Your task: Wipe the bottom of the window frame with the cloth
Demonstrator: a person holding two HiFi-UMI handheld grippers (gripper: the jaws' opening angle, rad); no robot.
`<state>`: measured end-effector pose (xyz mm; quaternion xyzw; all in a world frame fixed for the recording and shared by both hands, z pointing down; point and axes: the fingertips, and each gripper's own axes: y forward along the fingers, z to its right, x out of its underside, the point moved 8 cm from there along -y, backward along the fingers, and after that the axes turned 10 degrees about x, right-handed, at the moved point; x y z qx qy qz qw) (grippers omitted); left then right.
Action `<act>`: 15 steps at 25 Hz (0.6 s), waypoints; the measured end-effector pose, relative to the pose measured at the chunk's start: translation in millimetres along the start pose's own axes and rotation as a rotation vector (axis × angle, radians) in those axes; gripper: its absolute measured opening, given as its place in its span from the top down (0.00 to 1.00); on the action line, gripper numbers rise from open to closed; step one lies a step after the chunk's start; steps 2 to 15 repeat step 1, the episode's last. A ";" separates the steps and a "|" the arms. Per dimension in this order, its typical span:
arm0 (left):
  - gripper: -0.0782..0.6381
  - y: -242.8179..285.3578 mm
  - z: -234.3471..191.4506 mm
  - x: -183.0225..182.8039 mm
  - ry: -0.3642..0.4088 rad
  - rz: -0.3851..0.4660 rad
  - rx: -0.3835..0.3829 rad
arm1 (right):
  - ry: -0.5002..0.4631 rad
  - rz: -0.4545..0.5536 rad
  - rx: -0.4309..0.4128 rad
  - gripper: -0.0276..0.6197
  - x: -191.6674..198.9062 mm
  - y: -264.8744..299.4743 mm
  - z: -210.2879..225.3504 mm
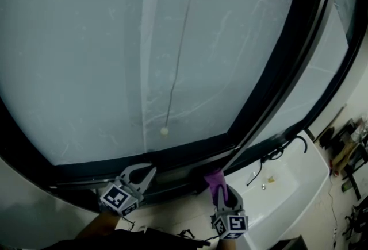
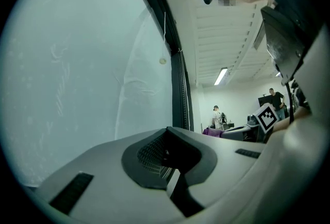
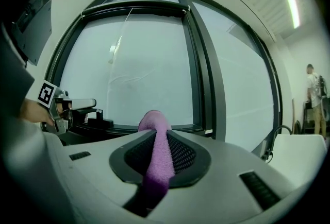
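The frosted window's dark bottom frame [image 1: 184, 161] runs across the lower head view, and in the right gripper view the bottom frame [image 3: 118, 127] lies just beyond the jaws. My right gripper [image 1: 217, 187] is shut on a purple cloth [image 1: 214, 177]. The cloth [image 3: 154, 151] sticks up between the pads, its tip at the bottom frame near the upright post [image 3: 206, 84]. My left gripper [image 1: 148, 172] hovers at the frame to the left, its jaws together [image 2: 166, 159] with nothing in them. The cloth [image 2: 212, 131] also shows small in the left gripper view.
A blind cord with a bead [image 1: 164, 131] hangs before the glass. A white sill [image 1: 293, 183] stretches right with a black cable [image 1: 276, 154] and small bits on it. Clutter [image 1: 345, 148] stands at the far right. People [image 2: 219, 115] stand across the room.
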<state>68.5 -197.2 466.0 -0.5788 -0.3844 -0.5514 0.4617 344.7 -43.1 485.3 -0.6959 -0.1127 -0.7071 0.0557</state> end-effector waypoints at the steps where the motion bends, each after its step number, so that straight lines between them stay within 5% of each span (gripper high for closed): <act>1: 0.89 0.3 -0.5 0.7 0.000 0.006 -0.003 | 0.010 0.000 0.002 0.86 -1.2 0.2 1.0; 15: 0.89 0.3 -0.5 0.7 0.000 0.006 -0.003 | 0.010 0.000 0.002 0.86 -1.2 0.2 1.0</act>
